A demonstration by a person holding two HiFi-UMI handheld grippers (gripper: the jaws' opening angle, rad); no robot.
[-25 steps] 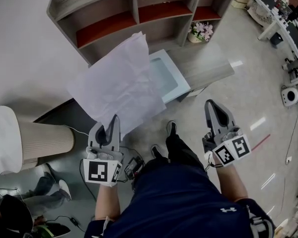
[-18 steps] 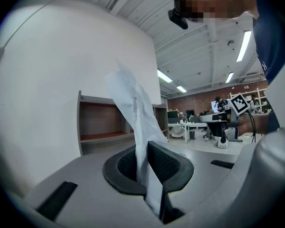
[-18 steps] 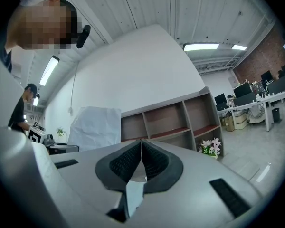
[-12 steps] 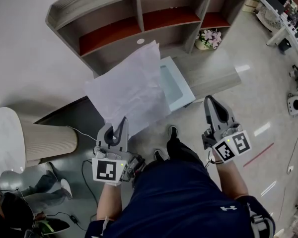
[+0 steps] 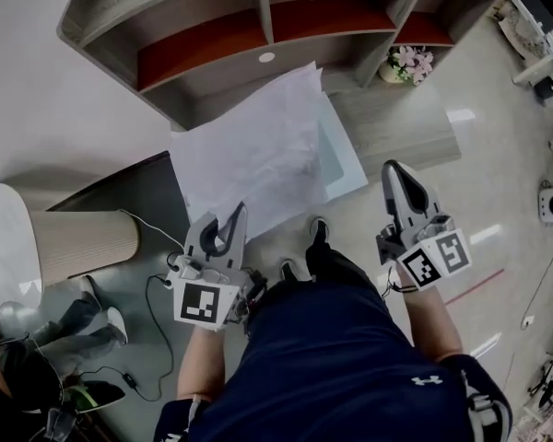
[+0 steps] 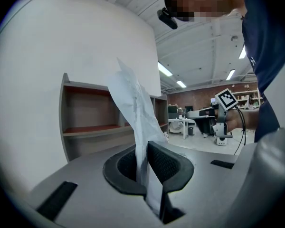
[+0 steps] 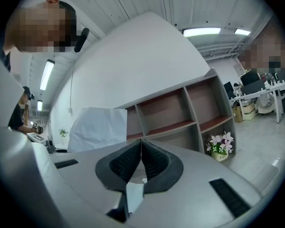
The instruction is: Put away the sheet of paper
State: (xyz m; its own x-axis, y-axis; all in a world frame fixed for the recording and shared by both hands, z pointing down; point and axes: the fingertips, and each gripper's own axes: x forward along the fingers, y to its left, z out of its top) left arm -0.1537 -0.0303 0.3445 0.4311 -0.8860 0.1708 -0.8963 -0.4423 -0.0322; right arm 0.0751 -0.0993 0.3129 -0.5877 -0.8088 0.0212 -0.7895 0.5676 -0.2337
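Note:
A large white sheet of paper (image 5: 258, 150) hangs out ahead of my left gripper (image 5: 232, 217), which is shut on its near edge. In the left gripper view the sheet (image 6: 133, 103) rises from between the dark ribbed pads (image 6: 166, 165), pinched there and slightly creased. My right gripper (image 5: 396, 171) is apart on the right, held level, jaws shut with nothing in them; its own view shows the pads (image 7: 154, 163) pressed together. From that view the sheet (image 7: 99, 128) shows at the left. A grey shelf unit (image 5: 212, 53) with red-brown boards stands just beyond the sheet.
A pale blue tray (image 5: 344, 159) lies on a low grey bench (image 5: 401, 122) under the sheet's right edge. A pot of flowers (image 5: 408, 63) sits by the shelf's right end. A white round table (image 5: 9, 247) stands at the left, cables on the floor beside it.
Both grippers and the sheet have moved toward the shelf unit; the sheet's far edge now reaches the shelf's lower front. The grips are unchanged.

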